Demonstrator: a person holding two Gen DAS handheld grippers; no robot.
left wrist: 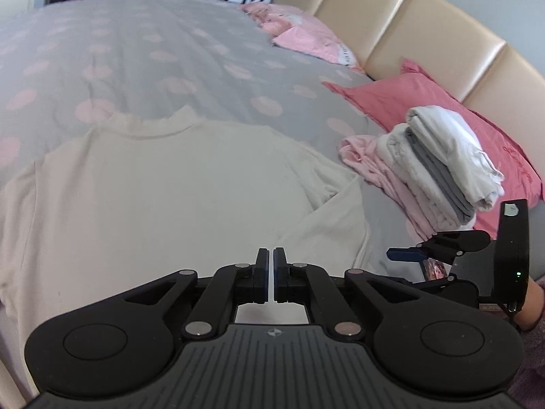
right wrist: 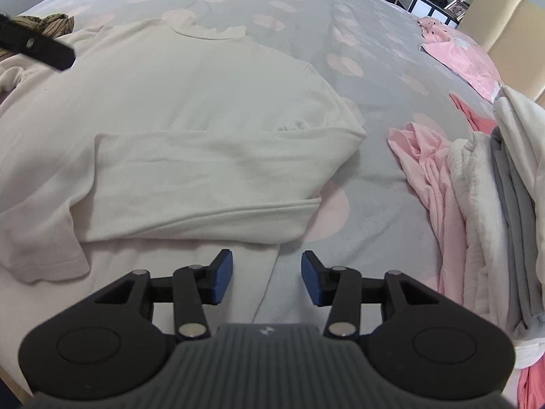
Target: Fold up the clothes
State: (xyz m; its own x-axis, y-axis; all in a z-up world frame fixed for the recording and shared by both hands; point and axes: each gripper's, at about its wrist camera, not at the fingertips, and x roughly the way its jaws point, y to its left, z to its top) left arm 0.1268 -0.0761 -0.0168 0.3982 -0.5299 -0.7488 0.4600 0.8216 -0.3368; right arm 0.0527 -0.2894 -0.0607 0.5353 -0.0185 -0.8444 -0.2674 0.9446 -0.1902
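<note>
A: Where's the shirt [right wrist: 177,109] now?

B: Flat on the bed [left wrist: 143,54], collar away from us. Its right sleeve [right wrist: 204,170] is folded across the body. The hem is nearest the grippers.

A: And the left gripper [left wrist: 271,274]?

B: Clenched. The pads are almost touching, with only a thin pale sliver between them. It sits over the lower part of the shirt, but I can't tell whether that sliver is pinched cloth or just shirt seen through the gap.

A: The right gripper [right wrist: 267,281]?

B: Released, jaws standing apart, nothing between them. It hangs over the shirt's lower right edge, where cloth meets bedspread.

A: So which step are we in?

B: I'd judge it's the middle of the fold: one sleeve is in, the body is not yet folded up. The other sleeve [right wrist: 44,238] lies loose at the left in the right wrist view.

A: What does the next move call for?

B: Probably the right gripper dropping onto the hem corner below it and closing, so both ends can be lifted together. It needs to catch both layers, or the hem will sag.

A: Anything nearby to mind?

B: The stack [left wrist: 439,167] of folded clothes sits just right of the shirt, against a pink pillow [left wrist: 402,99]. It's clear of the sleeve, though close.
</note>
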